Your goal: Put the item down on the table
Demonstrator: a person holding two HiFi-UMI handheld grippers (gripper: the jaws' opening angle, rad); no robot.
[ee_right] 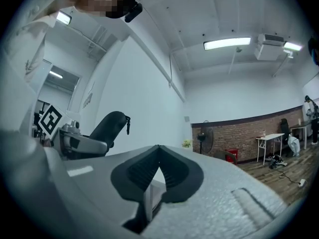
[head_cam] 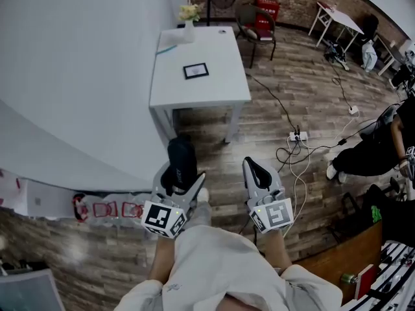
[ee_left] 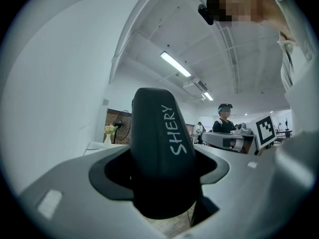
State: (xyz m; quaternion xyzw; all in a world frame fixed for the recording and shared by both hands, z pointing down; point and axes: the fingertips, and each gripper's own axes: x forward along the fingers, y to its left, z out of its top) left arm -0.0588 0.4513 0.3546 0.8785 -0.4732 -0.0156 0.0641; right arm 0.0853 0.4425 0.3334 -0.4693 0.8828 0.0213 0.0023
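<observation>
A black oblong case (head_cam: 181, 161) printed "SHERY" (ee_left: 159, 143) stands upright between the jaws of my left gripper (head_cam: 179, 177), which is shut on it (ee_left: 163, 185). The case is held in the air over the wooden floor, a short way in front of the white table (head_cam: 217, 86). My right gripper (head_cam: 258, 173) is beside it on the right, its ribbed pads (ee_right: 142, 171) closed together with nothing in them (ee_right: 158, 151). In the right gripper view the case (ee_right: 107, 126) shows at the left, in the other gripper.
On the table lie a small dark-framed picture (head_cam: 196, 70) and a vase of flowers (head_cam: 189, 19). A chair (head_cam: 258, 23) and a fan stand behind it. A power strip with cables (head_cam: 297, 137) lies on the floor at right, near a seated person (head_cam: 379, 149). A white wall (head_cam: 71, 76) fills the left.
</observation>
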